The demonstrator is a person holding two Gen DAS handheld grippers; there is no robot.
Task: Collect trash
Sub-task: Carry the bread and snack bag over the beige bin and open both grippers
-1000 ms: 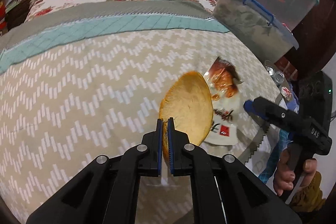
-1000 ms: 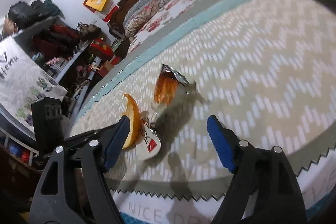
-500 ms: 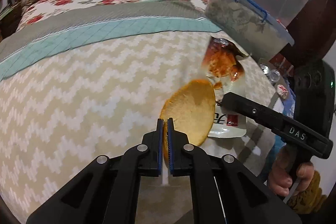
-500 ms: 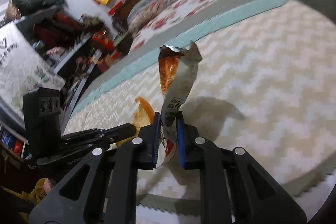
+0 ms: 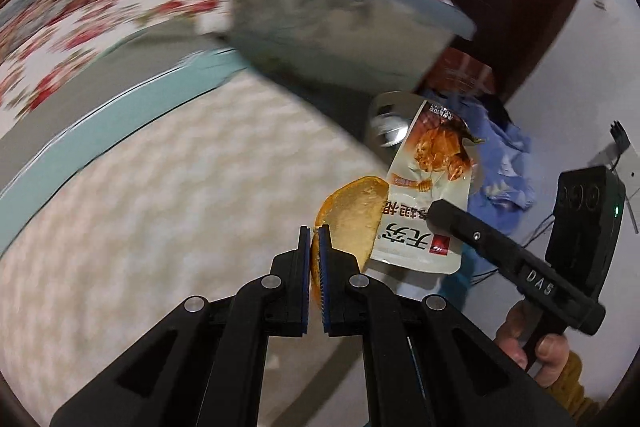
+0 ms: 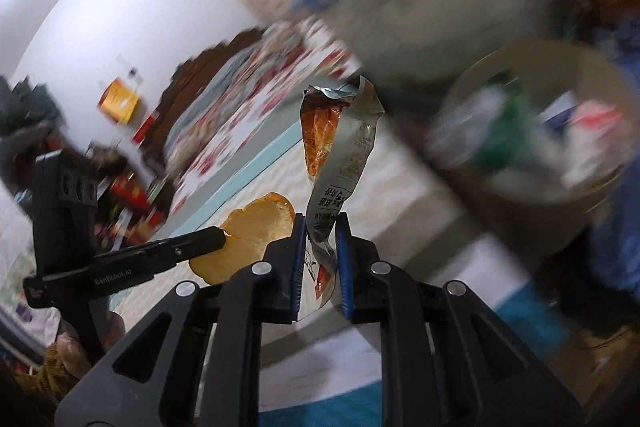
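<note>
You are holding two pieces of trash above the cream zigzag-patterned bedspread [image 5: 160, 187]. Your left gripper [image 5: 315, 239] is clamping its jaws on the edge of a curved orange fruit peel [image 5: 354, 215]. Your right gripper [image 6: 320, 227] is pinching the lower end of a torn, crinkly white-and-orange foil snack wrapper [image 6: 340, 163], which is standing upright. Both look light; the wrapper seems limp and slippery, so grip near a crease. A blurred tan round bin [image 6: 560, 131] of rubbish is sitting nearby.
</note>
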